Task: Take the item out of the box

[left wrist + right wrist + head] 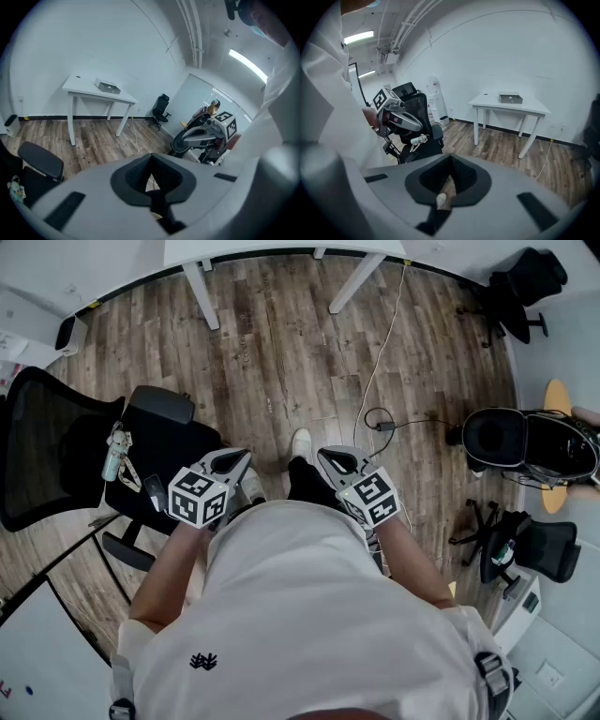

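Note:
A small grey box [108, 86] [510, 98] sits on a white table [84, 89] [534, 108] across the room; whatever it holds is too far off to make out. In the head view only the table's front edge [281, 251] shows. I hold both grippers close to my waist, far from the table. My left gripper [234, 457] [151, 158] has its jaws together with nothing between them. My right gripper [334, 457] [451, 159] looks the same, shut and empty. Each gripper view shows the other gripper from the side.
A black office chair [141, 451] stands close at my left with a small bottle and lanyard [114, 457] on its seat. More chairs [530, 444] stand at the right. A cable [380, 362] runs across the wood floor between me and the table.

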{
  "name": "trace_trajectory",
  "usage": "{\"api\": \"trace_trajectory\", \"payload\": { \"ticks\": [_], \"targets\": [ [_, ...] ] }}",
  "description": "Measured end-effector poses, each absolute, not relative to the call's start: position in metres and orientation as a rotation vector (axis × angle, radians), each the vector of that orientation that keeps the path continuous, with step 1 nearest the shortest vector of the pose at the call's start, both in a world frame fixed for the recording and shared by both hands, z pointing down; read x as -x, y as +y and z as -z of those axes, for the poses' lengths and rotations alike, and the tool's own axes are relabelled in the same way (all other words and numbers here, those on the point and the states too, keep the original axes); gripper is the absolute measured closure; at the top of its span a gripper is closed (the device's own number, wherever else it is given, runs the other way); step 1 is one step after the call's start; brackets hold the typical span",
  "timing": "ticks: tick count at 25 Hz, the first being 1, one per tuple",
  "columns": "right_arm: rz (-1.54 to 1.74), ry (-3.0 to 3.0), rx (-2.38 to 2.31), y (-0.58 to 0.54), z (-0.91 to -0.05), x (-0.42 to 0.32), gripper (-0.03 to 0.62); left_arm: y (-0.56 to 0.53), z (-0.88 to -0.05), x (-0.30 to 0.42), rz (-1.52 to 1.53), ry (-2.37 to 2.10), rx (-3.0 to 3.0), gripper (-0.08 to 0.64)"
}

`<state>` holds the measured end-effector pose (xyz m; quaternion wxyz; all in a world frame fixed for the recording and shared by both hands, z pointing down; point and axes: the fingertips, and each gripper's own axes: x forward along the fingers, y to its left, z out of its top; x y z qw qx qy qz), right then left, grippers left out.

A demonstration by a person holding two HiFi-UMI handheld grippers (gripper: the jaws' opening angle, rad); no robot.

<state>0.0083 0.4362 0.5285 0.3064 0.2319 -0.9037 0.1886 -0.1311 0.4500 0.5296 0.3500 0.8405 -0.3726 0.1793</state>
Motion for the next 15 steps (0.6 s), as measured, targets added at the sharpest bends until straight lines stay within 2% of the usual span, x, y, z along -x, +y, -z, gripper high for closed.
{"api": "trace_trajectory", "payload": {
  "ticks": [15],
  "targets": [
    [-0.551, -2.54, -0.607, 0.309, -0.507, -0.059, 0.586, 0.314, -0.495, 0.059, -0.533, -1.024, -2.237, 0.554]
  ]
}}
